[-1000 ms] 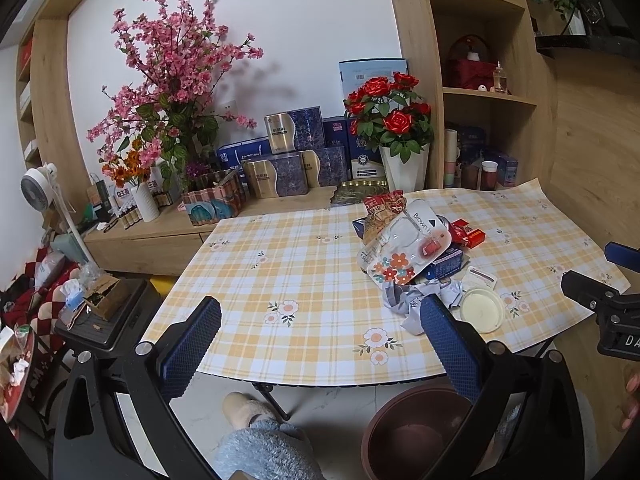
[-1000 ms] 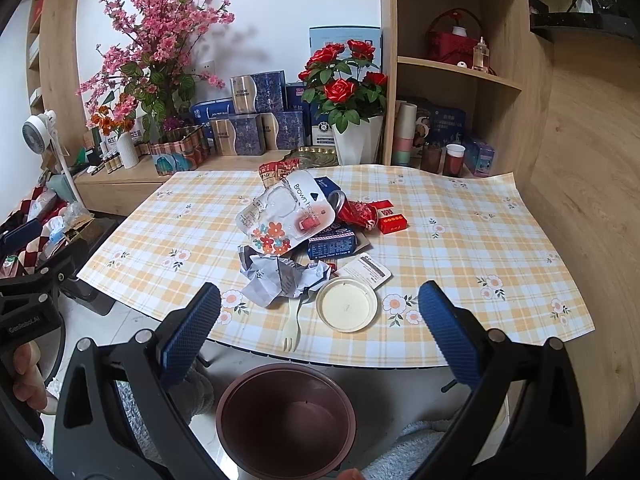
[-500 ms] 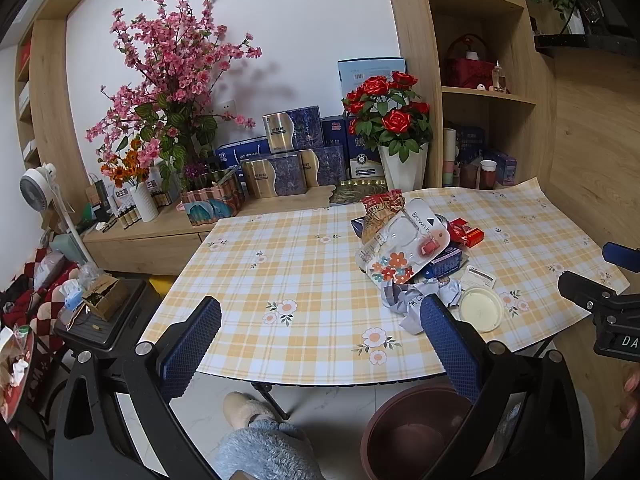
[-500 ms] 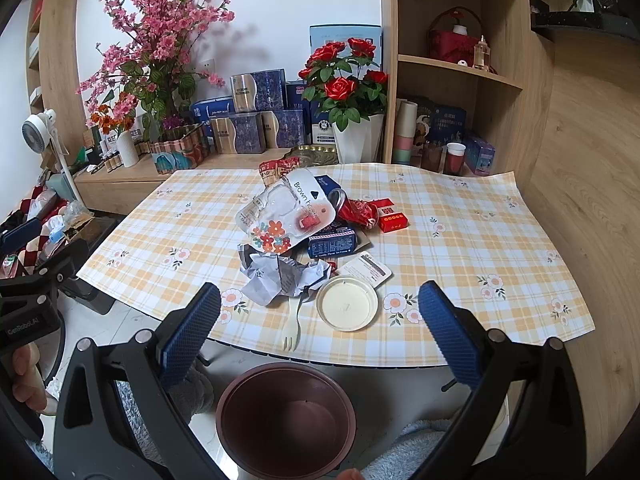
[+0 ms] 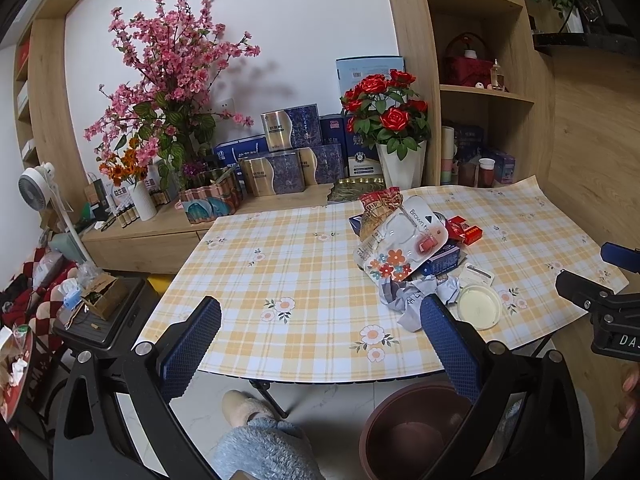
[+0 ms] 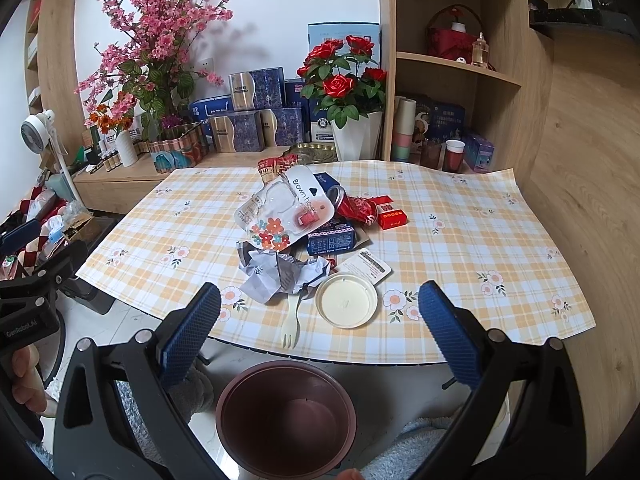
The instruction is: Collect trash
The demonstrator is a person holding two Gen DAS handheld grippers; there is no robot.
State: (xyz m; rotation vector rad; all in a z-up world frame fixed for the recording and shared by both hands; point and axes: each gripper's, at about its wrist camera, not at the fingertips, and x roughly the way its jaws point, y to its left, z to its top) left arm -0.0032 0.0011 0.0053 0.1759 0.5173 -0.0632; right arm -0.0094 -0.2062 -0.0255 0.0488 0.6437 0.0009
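A table covered with a yellow-and-white plaid floral cloth (image 6: pixel 460 216) carries a heap of trash near its middle and near edge. The heap comprises a clear, glossy plastic blister pack with a floral card (image 6: pixel 286 214) printed "Brown hook"; a crushed red drink can (image 6: pixel 354 206); a small red cardboard box (image 6: pixel 392 216); a dark blue printed carton (image 6: pixel 331 238); crumpled white-and-grey paper (image 6: pixel 276 274); a flat white label tag with a barcode (image 6: pixel 366 266); a round cream-coloured plastic lid (image 6: pixel 346 300); and a cream plastic fork (image 6: pixel 291 320) whose tines overhang the table edge. The lid lies just beside the paper and the fork. Below the edge, on the pale floor, stands a smooth, round, dark brown plastic bin (image 6: pixel 286 418).

The right gripper (image 6: pixel 319 328) has black arms with ribbed blue pads (image 6: pixel 192 332); its jaws stand wide apart, holding and touching nothing, and frame the lid, fork and bin. The left gripper (image 5: pixel 320 340), of the same build, also has its jaws wide apart and empty, pointing at the bare cloth left of the heap; in its view the paper (image 5: pixel 416 296), lid (image 5: pixel 479 306) and bin (image 5: pixel 416 428) lie to the right.

Behind the table, a wooden sideboard (image 6: pixel 132 178) holds pink artificial blossom (image 6: pixel 156 52), red roses in a white faceted vase (image 6: pixel 356 134) and blue-and-gold gift boxes (image 6: pixel 256 120).
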